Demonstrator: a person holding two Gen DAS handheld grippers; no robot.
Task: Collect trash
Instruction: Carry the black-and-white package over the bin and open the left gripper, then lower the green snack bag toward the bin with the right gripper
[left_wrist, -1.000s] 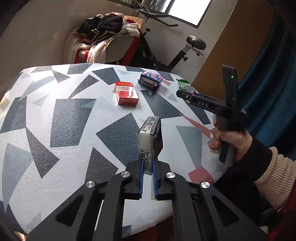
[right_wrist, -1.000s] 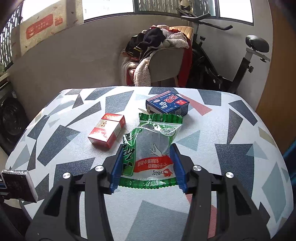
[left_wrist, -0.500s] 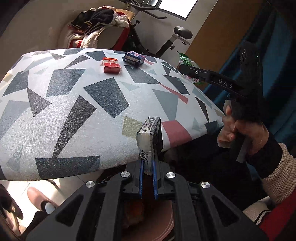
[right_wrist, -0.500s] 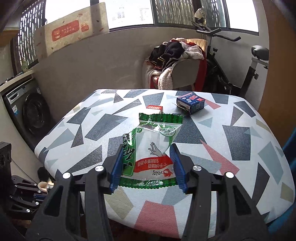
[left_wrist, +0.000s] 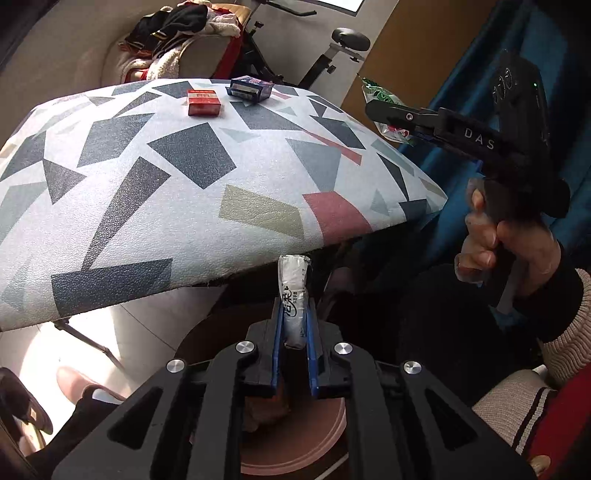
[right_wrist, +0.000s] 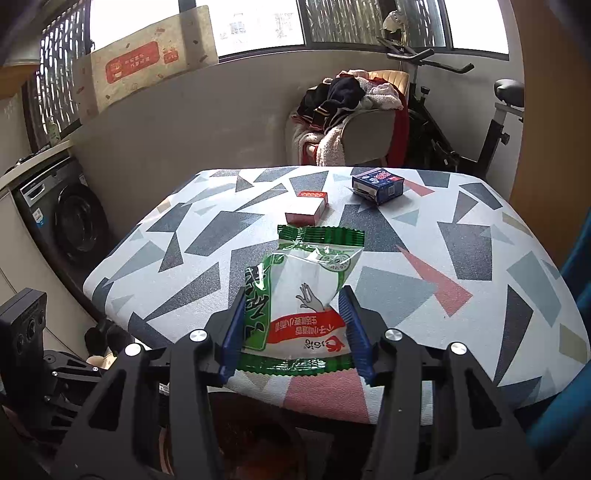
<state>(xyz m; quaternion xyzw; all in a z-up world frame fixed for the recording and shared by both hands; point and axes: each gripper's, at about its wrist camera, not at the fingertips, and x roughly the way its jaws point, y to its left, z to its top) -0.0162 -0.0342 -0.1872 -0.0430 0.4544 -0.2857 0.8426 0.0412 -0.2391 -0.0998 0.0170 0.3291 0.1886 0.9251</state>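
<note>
My left gripper (left_wrist: 293, 306) has a crumpled white wrapper (left_wrist: 293, 280) upright between its blue pads, which still touch it as the jaws begin opening. It hangs past the table's near edge, over a round brown bin (left_wrist: 295, 443) on the floor. My right gripper (right_wrist: 295, 295) is shut on a green and white snack bag (right_wrist: 306, 280), held above the patterned table (right_wrist: 461, 258) near its front edge. In the left wrist view that gripper (left_wrist: 384, 110) and its bag (left_wrist: 376, 94) are up at the right, in a person's hand (left_wrist: 491, 240).
A red box (left_wrist: 203, 102) and a blue box (left_wrist: 251, 88) lie at the table's far side. Behind are a chair piled with clothes (right_wrist: 351, 99) and an exercise bike (right_wrist: 498, 110). A washing machine (right_wrist: 62, 218) stands left, a blue curtain (left_wrist: 461, 74) right.
Both grippers have drawn back from over the table to its near edge. The left one now hangs beyond the edge above the bin, and the white wrapper sits lower between its pads.
</note>
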